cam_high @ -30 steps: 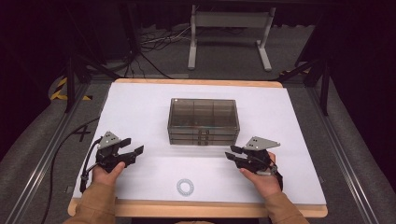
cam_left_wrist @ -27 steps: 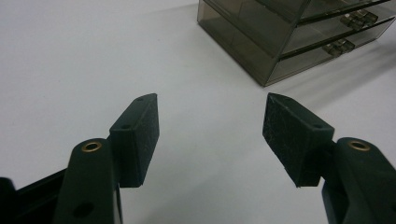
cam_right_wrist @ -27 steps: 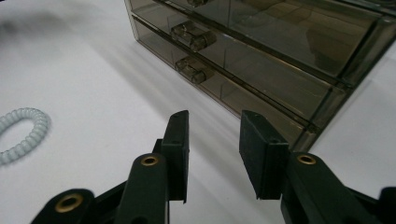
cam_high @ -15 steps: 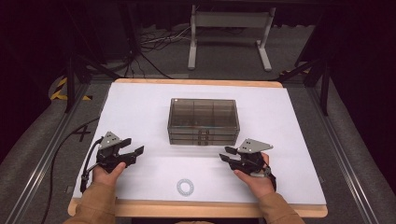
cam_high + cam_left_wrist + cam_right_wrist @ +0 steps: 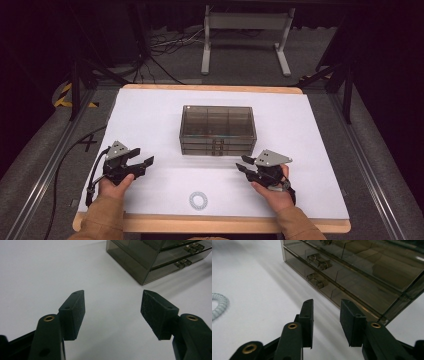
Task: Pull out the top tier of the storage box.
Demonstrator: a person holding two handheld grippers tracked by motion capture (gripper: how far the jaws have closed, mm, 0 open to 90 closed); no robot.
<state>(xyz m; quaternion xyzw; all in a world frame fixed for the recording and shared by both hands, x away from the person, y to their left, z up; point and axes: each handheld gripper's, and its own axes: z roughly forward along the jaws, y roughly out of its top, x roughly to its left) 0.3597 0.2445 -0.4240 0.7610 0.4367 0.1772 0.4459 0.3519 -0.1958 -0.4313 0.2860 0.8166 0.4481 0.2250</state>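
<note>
Left hand (image 5: 114, 186): comes in from the near edge at the left of the table (image 5: 150, 120), sleeve at the edge, palm under its gripper.
Left gripper (image 5: 142, 163): low over the white top, pointing toward the middle of the table; grey plate on top, cable trailing back off the left side.
Left jaws: wide apart, nothing between them; in the left gripper view bare table shows in the gap and the pads (image 5: 77, 307) face each other.
Right hand (image 5: 272, 192): comes in from the near edge at the right, wrist bent inward.
Right gripper (image 5: 242, 164): low over the top, pointing left and slightly away, toward the near right corner of the box; near it but not touching.
Right jaws: apart, with a narrower gap than the left pair; they have just been closing a little, with nothing between them.
Box (image 5: 218, 129): smoky clear plastic drawer unit in the middle of the table, between and beyond the two grippers; stacked drawers with small clear pulls (image 5: 318, 261) on the front, all pushed in.
Box contents: dividers show through the walls; whether anything lies inside I cannot tell.
Coil (image 5: 198, 200): small pale spiral ring, flat on the table near the front edge, between the hands, apart from both.
</note>
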